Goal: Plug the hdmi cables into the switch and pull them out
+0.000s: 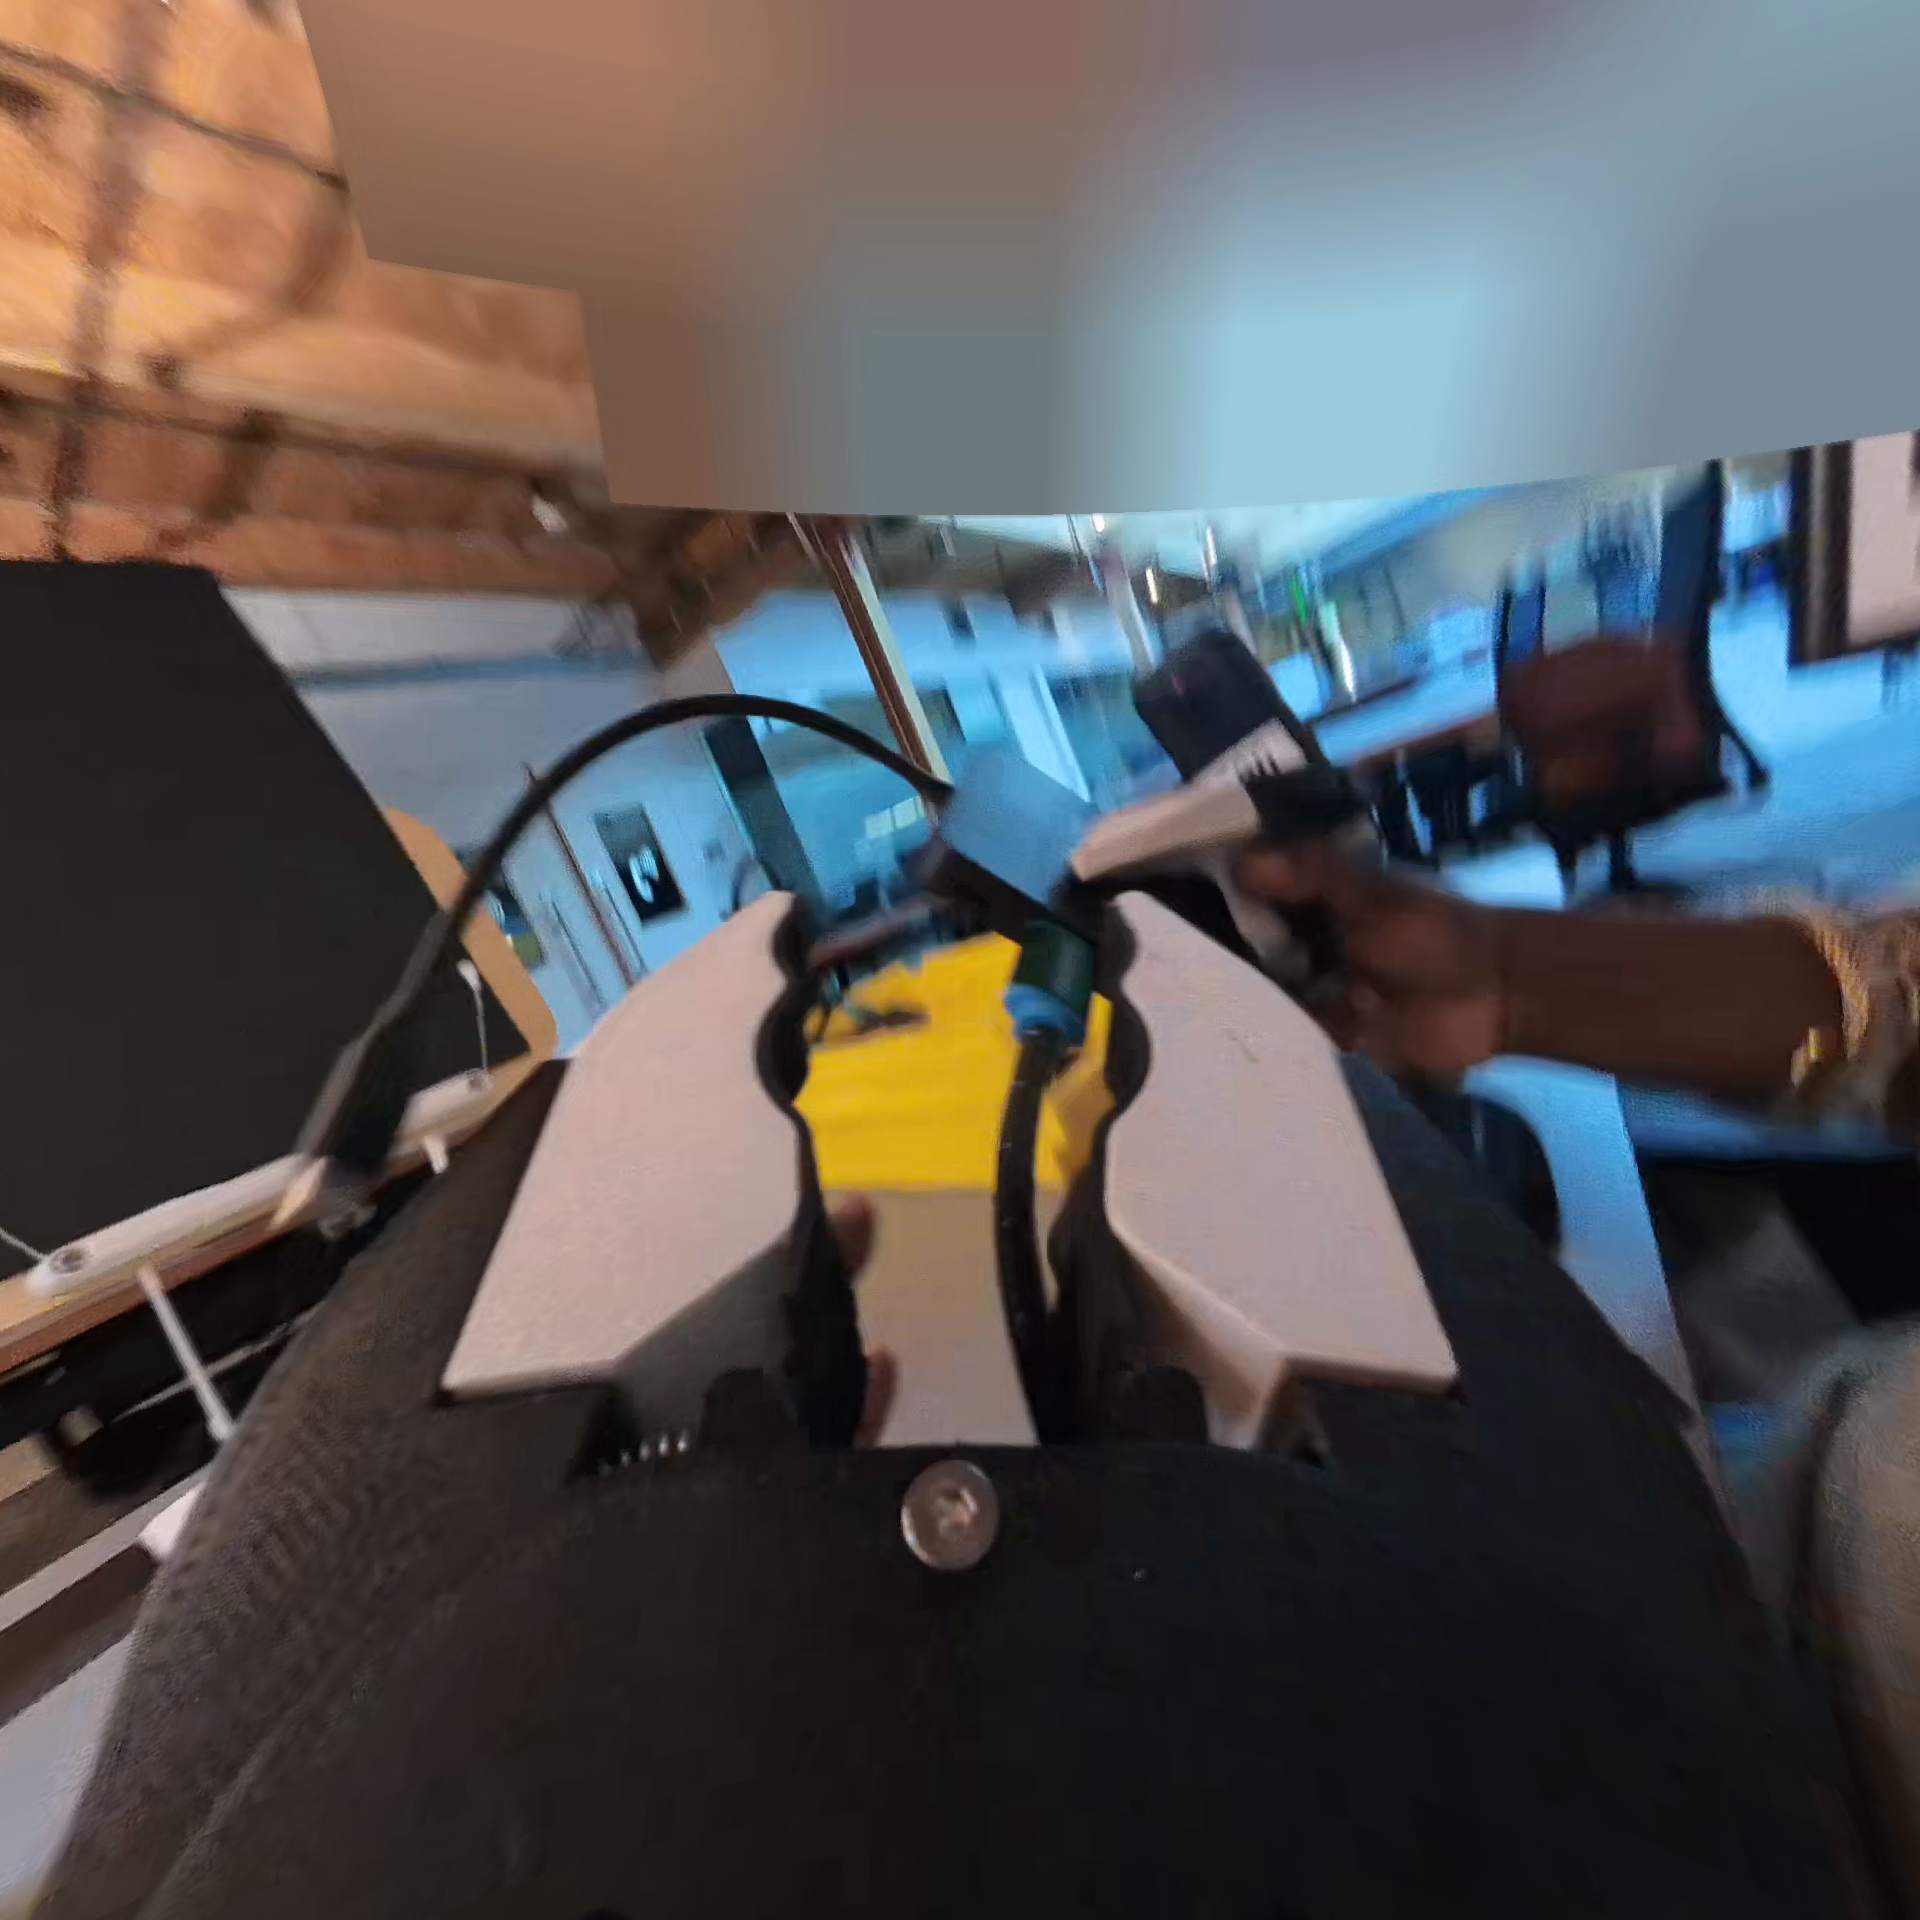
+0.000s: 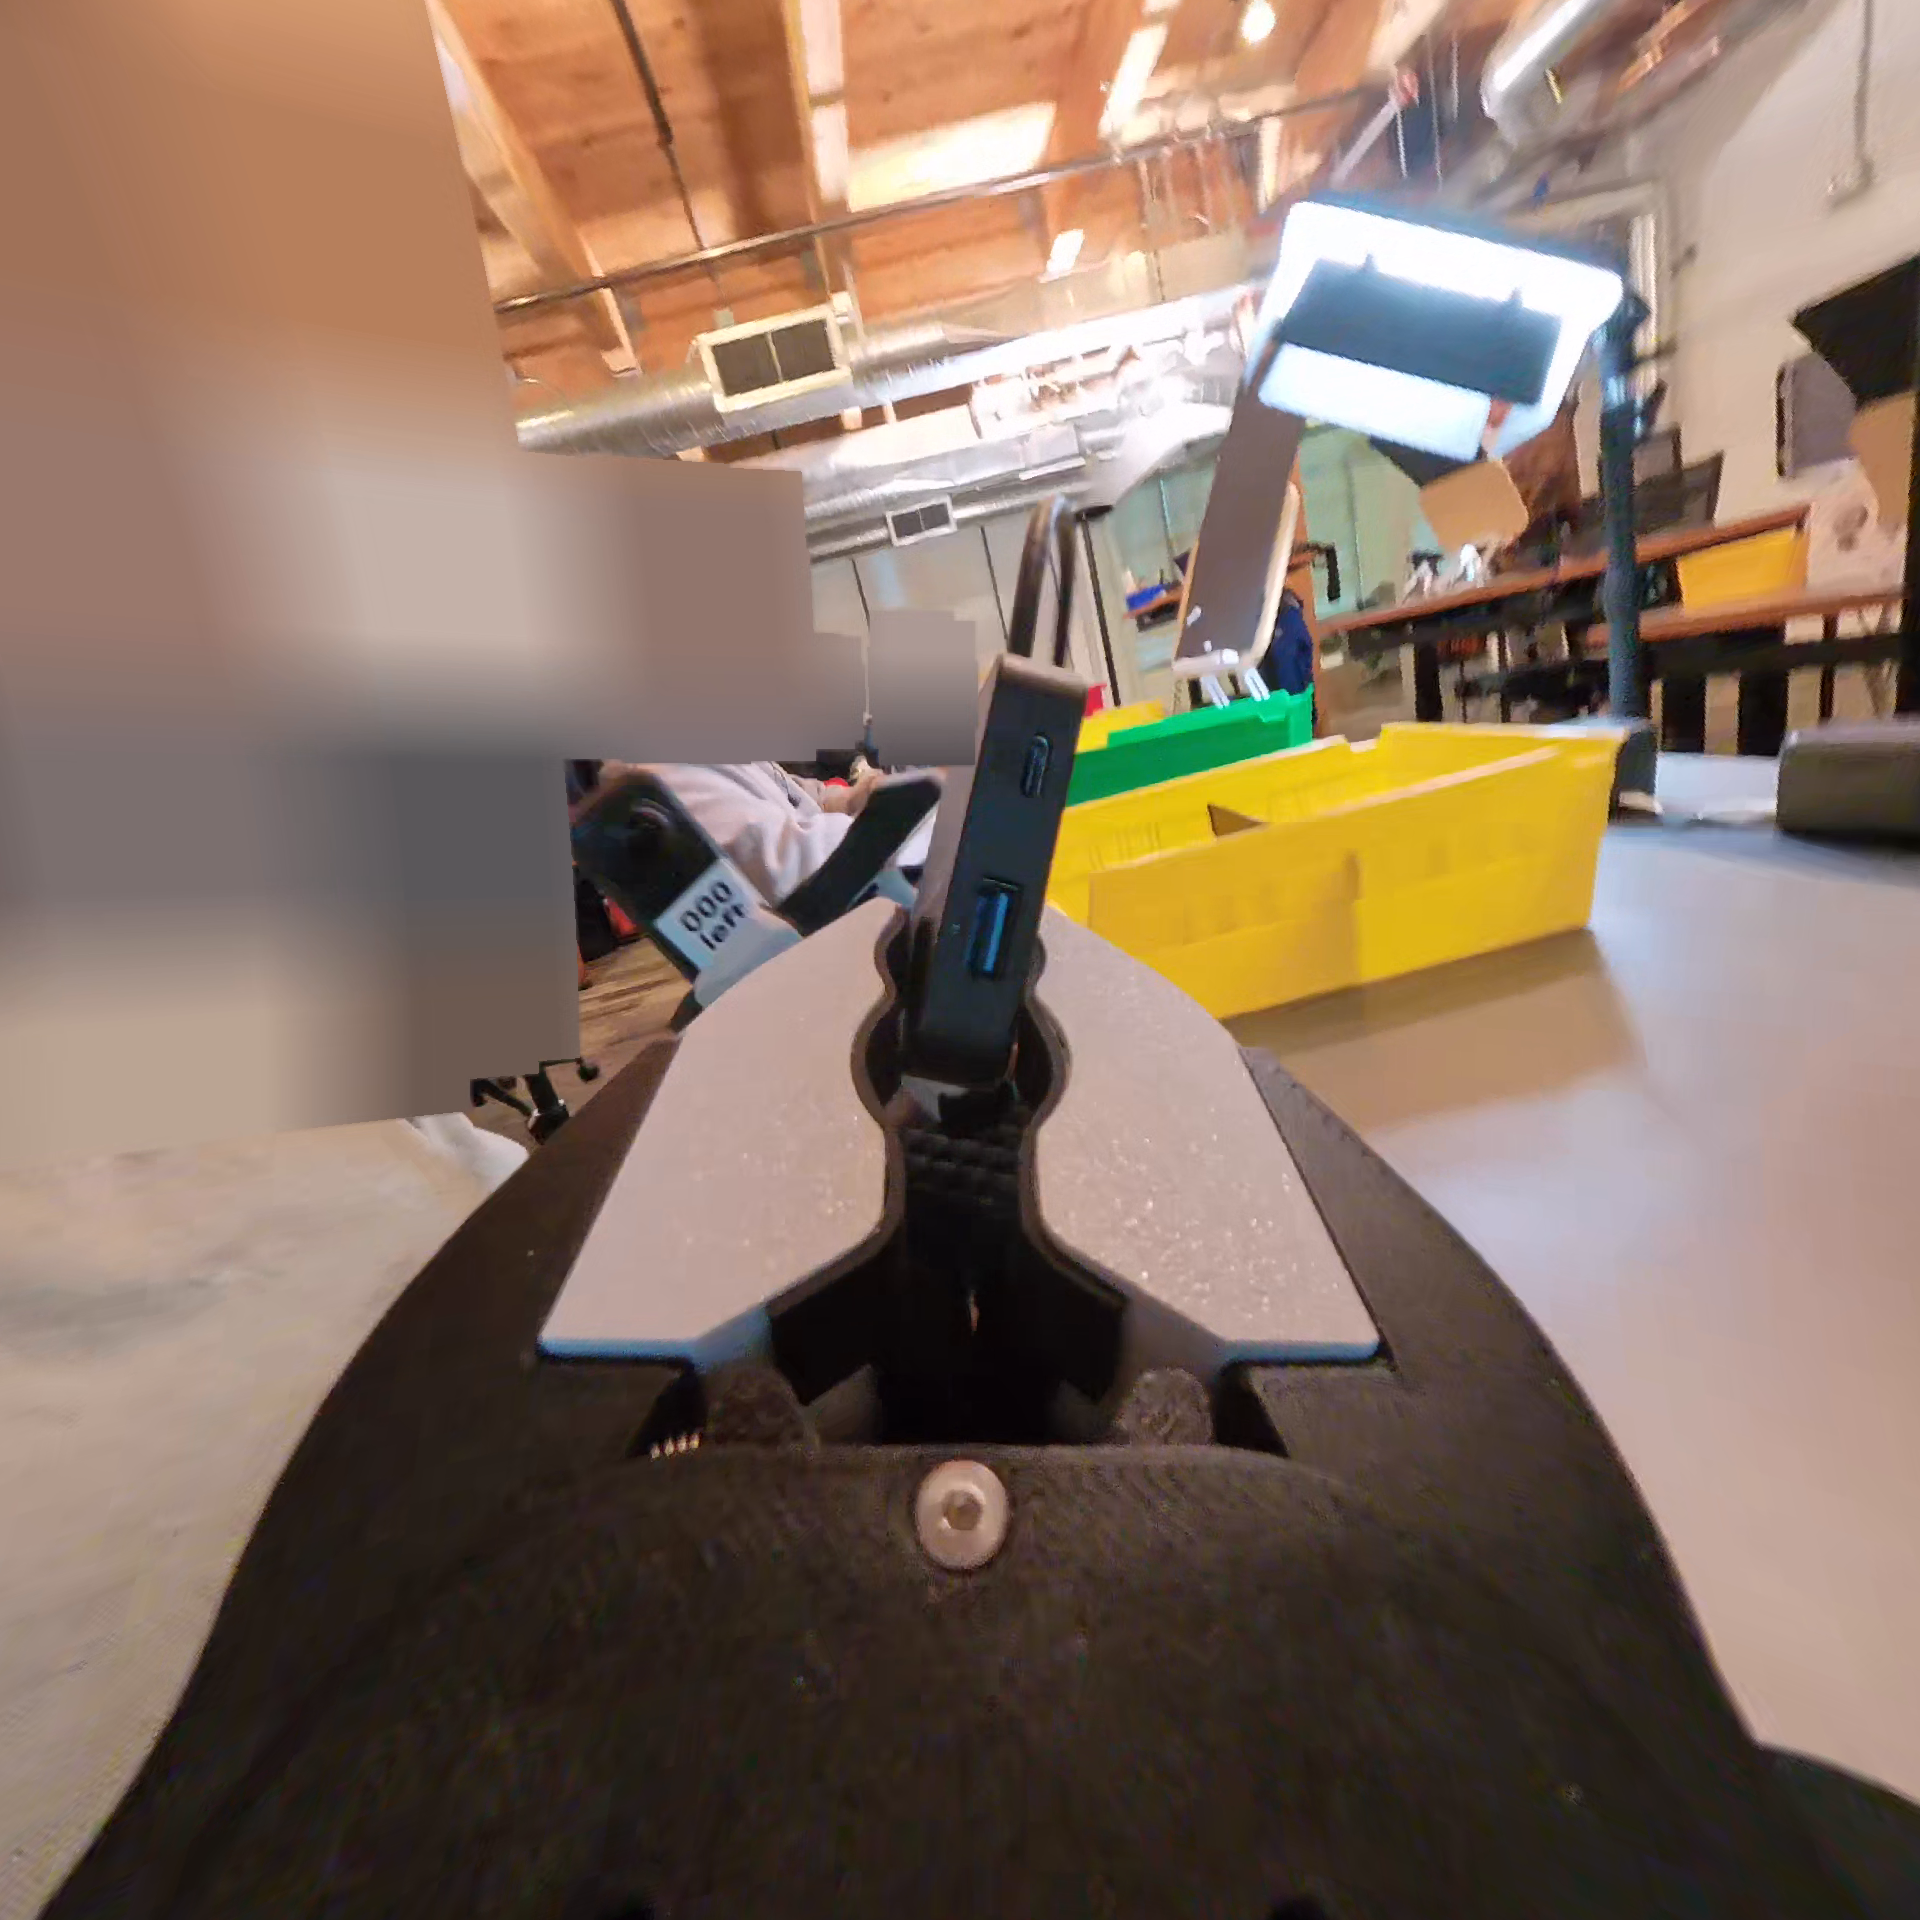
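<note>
With right claw (image 2: pixel 961 987) clamping switch (image 2: pixel 987 873), left claw (image 1: pixel 951 935) wide, yellow bin (image 2: pixel 1351 862) beyond.

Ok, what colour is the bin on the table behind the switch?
Yellow. The bin shows best in the right wrist view, beyond the switch.

A grey table (image 2: pixel 1558 1122) carried a yellow bin (image 2: pixel 1351 862) with cardboard dividers, a green bin (image 2: pixel 1195 732) just behind it, and a dark grey object (image 2: pixel 1849 779) at the far right edge, well apart from both bins
</note>
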